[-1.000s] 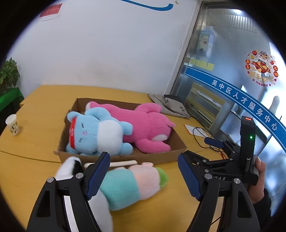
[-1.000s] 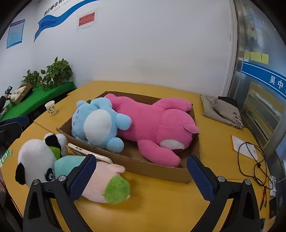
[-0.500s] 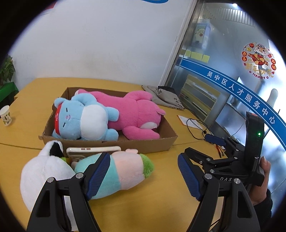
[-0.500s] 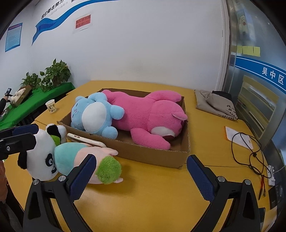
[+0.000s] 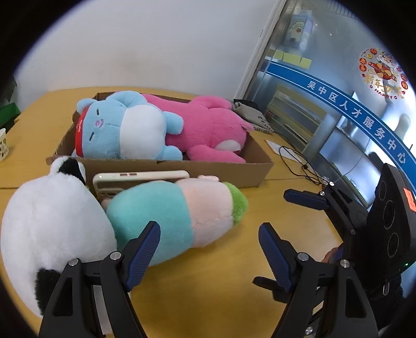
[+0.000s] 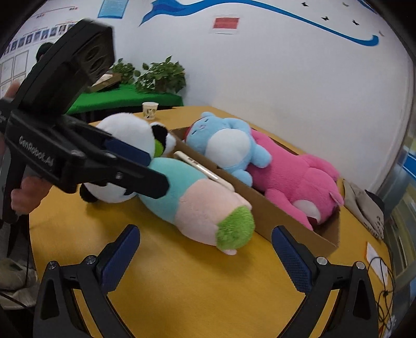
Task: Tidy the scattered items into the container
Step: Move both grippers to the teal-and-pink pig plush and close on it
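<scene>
Left wrist view: cardboard box (image 5: 166, 169) holds blue plush (image 5: 124, 127) + pink plush (image 5: 208, 127), lying side by side. Panda plush (image 5: 52, 221) on table (image 5: 208, 286) outside box, along its near wall, long axis parallel to wall, green end toward right gripper (image 5: 306, 249). Phone (image 5: 140, 178) wedged btwn panda plush & box. Right wrist view only: potted plants (image 6: 161, 78), left gripper (image 6: 130, 153) over panda plush. Both grippers spread wide, holding nothing.

I am looking into a public service office or reception hall. A blue band of Chinese lettering (image 5: 364, 122) crosses the glass partition (image 5: 325, 117), with sticky notes (image 5: 291, 58) on it. Notices (image 6: 225, 23) and a painted blue swoosh (image 6: 260, 7) mark the white wall, potted plants (image 6: 158, 78) stand beside the wooden table (image 6: 197, 291).
</scene>
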A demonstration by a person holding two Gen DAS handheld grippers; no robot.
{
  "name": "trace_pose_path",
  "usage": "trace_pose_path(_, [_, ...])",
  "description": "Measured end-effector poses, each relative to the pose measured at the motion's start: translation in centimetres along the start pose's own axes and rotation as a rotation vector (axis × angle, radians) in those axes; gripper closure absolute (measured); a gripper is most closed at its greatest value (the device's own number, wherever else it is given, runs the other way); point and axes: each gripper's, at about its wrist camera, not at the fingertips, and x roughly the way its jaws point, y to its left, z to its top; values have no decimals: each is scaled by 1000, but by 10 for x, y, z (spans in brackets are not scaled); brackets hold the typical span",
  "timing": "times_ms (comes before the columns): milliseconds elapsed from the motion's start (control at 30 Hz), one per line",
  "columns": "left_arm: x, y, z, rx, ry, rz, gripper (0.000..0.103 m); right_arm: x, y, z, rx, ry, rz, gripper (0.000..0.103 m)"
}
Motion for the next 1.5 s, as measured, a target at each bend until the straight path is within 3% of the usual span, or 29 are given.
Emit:
trace_pose_path(167, [7, 9, 6, -11, -17, 115, 25, 30, -29, 2, 182, 41, 36, 0])
trace_pose_path(333, [9, 27, 8, -17, 1, 335, 25, 45, -68, -3, 410, 46, 144, 0])
trace_pose_path(400, [5, 36, 10, -17, 4, 353, 25, 54, -75, -3, 446, 53, 166, 0])
trace_pose_path(533, [-6, 44, 12, -42, 38, 296, 25, 75, -77, -4, 484, 89, 193, 0])
trace_pose_path(667, [-3, 26, 6, -68, 79, 39, 25, 88, -71, -7, 484, 118, 209, 1])
trace_pose_path(700, [2, 22, 4, -62, 86, 14, 25, 91, -70, -9, 486, 129, 210, 1])
trace_pose_path(833, [25, 39, 2, -134, 84, 11, 25, 95, -76, -22, 545, 131, 258, 9])
trace_pose_path(967, [19, 53, 5, -200, 41, -20, 25, 96, -72, -26, 526, 145, 266, 17])
trace_pose_path(1100, [8, 58, 9, -189, -9, 55, 25, 99, -77, -32, 555, 153, 265, 17])
trace_pose_path(1267, [30, 72, 13, -186, 55, 70, 25, 100, -82, -34, 556, 156, 263, 17])
trace_pose_path(1400, [60, 79, 8, -224, 146, -25, 25, 98, -87, -38, 548, 163, 257, 16])
trace_pose_path(1500, [67, 74, 3, -185, 147, -48, 25, 98, -94, -47, 561, 177, 249, 13])
